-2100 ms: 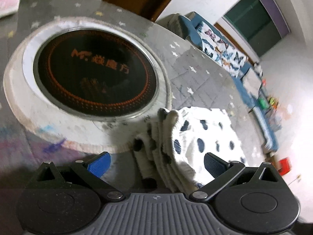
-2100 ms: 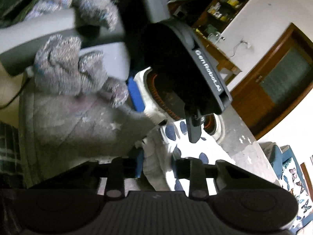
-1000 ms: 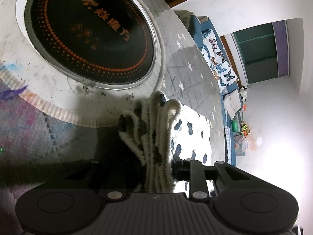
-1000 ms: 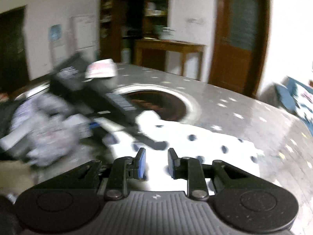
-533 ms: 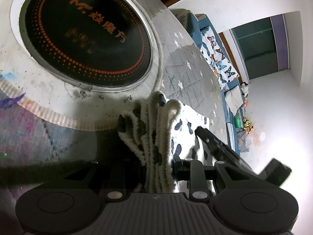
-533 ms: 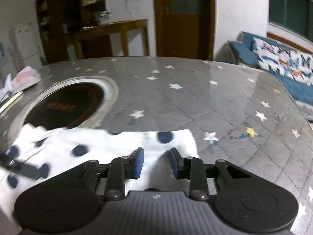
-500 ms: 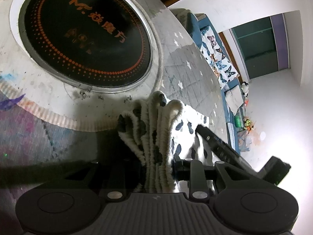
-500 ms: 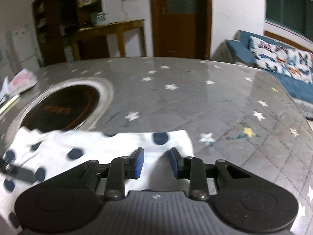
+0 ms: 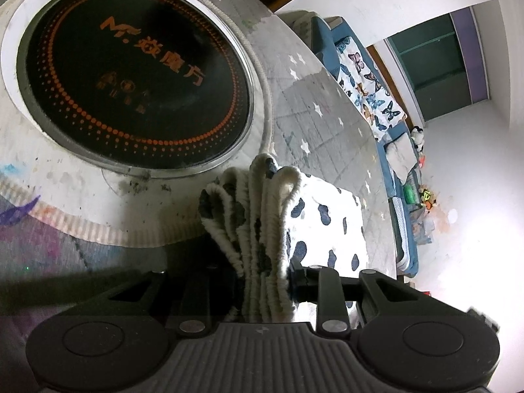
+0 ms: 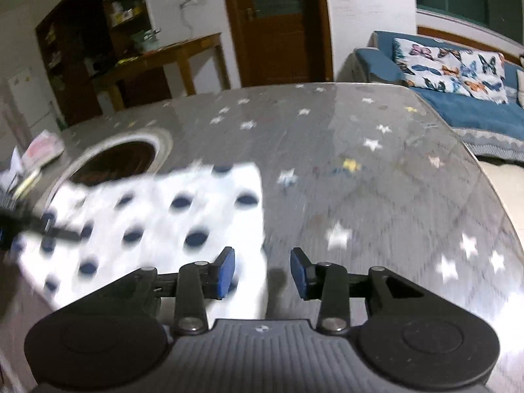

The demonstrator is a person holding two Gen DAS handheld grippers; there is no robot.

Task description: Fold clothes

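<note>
Spreading across most of both views, the grey star-printed table (image 10: pixel 376 177) carries everything you are working on, and its open stretch on the sofa side gives you room to lay a fold flat. Set into it is the round black induction cooktop (image 9: pixel 134 75), which sits just beyond the cloth, so you probably want the garment kept off that ring. The white garment with dark spots (image 10: pixel 170 216) lies flat between the cooktop and the near table edge, one end spread out and the other gathered. Your left gripper (image 9: pixel 265 281) has its jaws pinched tight on that gathered end, where several ribbed layers stand bunched together between the fingers; holding the stack this way likely keeps the edges aligned for carrying them over. Your right gripper (image 10: pixel 262 271) is parted about halfway and grips nothing, hovering with its left blue pad (image 10: pixel 226 271) over the garment's near corner and its other pad over bare table, seemingly lined up to straddle that edge. The right view is motion-blurred, so whether it touches the fabric cannot be told.
</note>
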